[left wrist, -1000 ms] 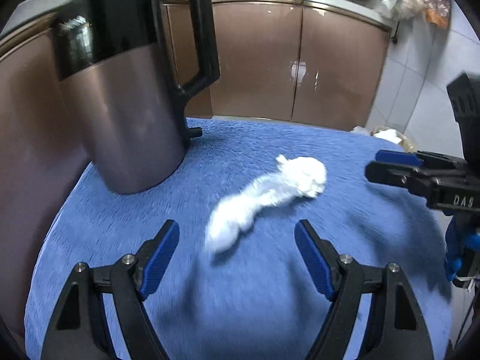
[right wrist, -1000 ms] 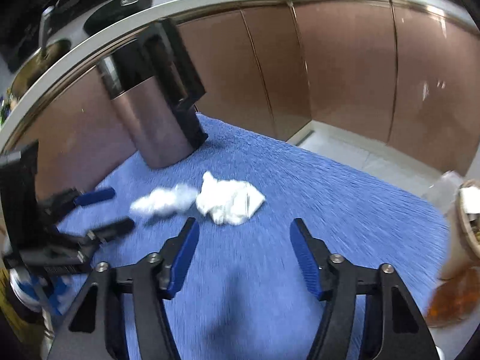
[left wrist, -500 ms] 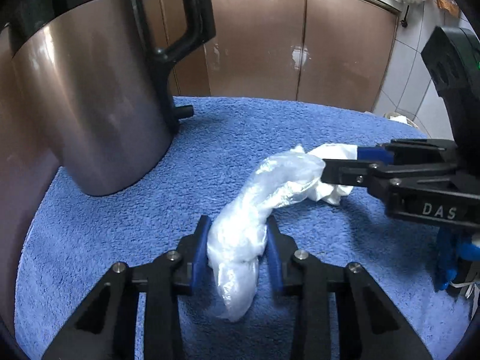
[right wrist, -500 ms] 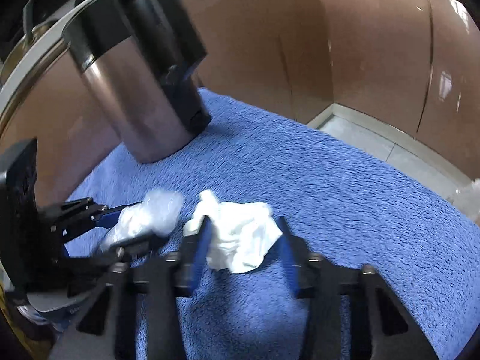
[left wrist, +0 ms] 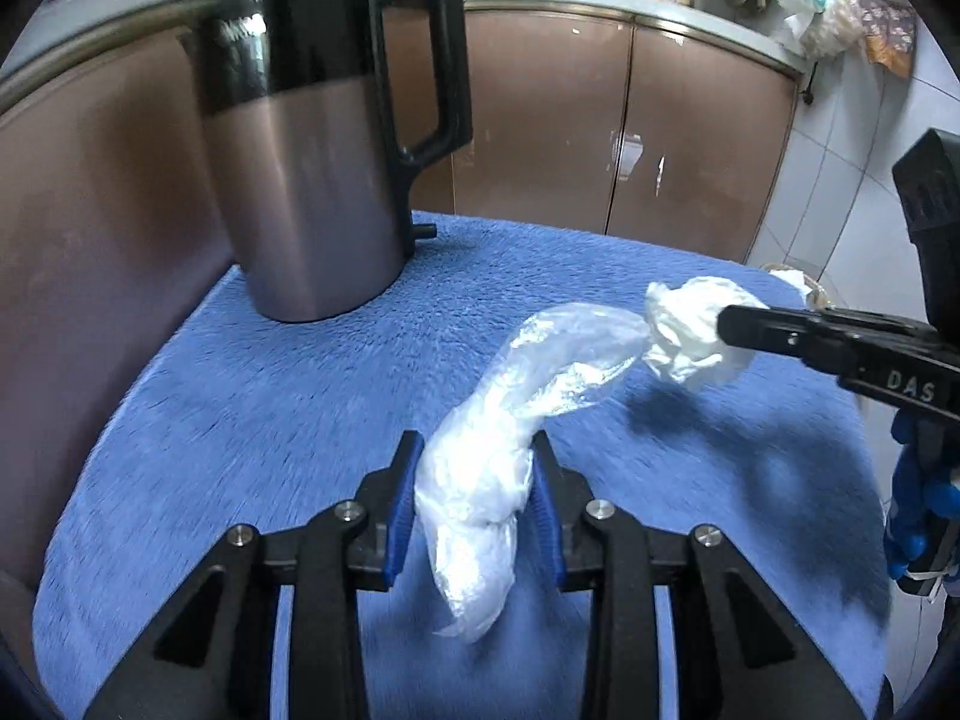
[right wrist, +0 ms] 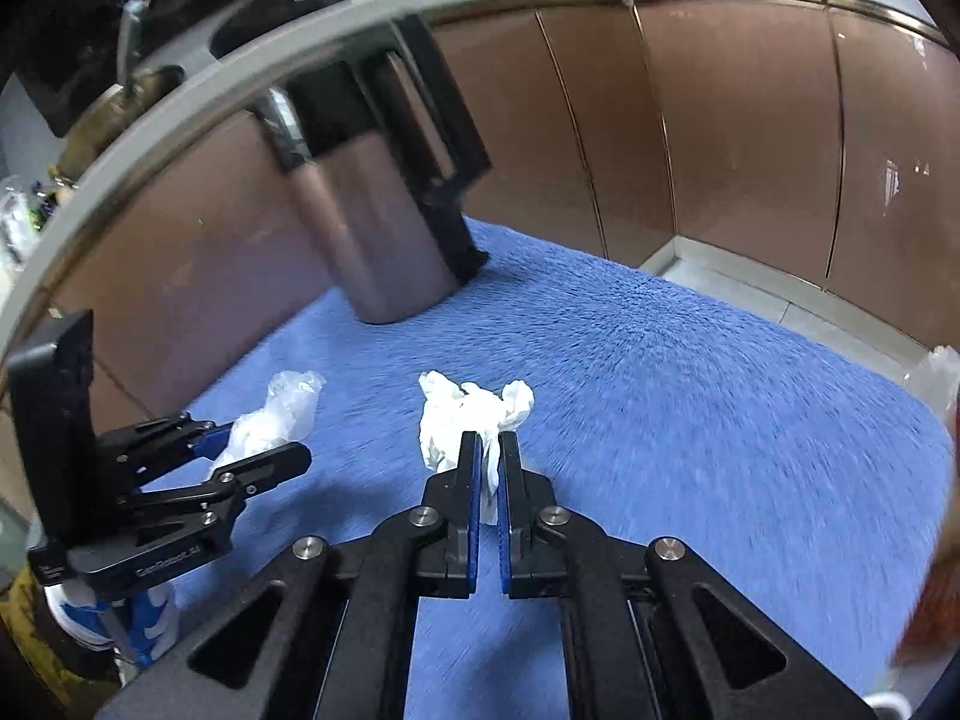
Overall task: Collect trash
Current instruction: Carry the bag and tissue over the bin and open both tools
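Both grippers are clamped on trash above the blue mat [left wrist: 240, 420] — the left gripper [left wrist: 474, 492] on a crumpled plastic bag [left wrist: 540, 372], the right gripper [right wrist: 489, 468] on a white tissue [right wrist: 474, 414] — near the steel kettle [left wrist: 306, 180].

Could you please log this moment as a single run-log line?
left gripper: shut on plastic wrap | right gripper: shut on tissue | kettle: upright on blue mat
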A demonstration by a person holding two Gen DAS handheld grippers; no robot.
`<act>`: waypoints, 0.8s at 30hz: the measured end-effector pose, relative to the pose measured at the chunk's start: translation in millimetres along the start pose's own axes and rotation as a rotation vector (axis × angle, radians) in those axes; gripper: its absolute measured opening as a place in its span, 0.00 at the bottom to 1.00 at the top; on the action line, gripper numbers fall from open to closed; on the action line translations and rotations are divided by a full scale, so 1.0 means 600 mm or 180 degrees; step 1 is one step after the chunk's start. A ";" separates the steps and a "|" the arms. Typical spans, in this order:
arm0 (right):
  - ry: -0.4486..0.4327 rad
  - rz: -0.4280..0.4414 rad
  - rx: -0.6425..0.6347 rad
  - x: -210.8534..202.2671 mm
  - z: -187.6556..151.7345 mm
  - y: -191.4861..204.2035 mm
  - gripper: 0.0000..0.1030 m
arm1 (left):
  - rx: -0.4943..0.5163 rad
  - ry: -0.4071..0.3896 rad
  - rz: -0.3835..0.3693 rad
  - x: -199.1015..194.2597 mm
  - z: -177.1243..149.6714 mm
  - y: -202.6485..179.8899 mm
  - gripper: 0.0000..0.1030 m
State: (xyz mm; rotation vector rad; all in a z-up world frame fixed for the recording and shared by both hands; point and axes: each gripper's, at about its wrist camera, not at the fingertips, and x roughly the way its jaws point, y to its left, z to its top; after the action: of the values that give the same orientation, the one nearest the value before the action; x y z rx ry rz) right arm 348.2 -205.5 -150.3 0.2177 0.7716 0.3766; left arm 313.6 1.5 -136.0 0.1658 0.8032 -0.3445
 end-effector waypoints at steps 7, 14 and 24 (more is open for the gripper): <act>-0.0308 0.0088 -0.0079 -0.169 -0.061 0.057 0.05 | -0.0002 -0.0219 -0.0035 -0.137 -0.044 -0.034 0.31; -0.0674 -0.0139 -0.0033 -0.345 -0.127 0.066 0.05 | 0.0171 -0.0394 -0.0057 -0.234 -0.065 -0.095 0.31; -0.0895 -0.1063 0.0274 -0.529 -0.259 -0.006 0.05 | 0.0712 -0.0463 -0.0524 -0.274 -0.070 -0.280 0.31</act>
State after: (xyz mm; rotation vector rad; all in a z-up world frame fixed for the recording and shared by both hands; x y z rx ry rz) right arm 30.3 -329.6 -58.3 0.2125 0.5341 -0.0051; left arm 118.9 -104.3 -47.7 0.2814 0.6345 -0.5960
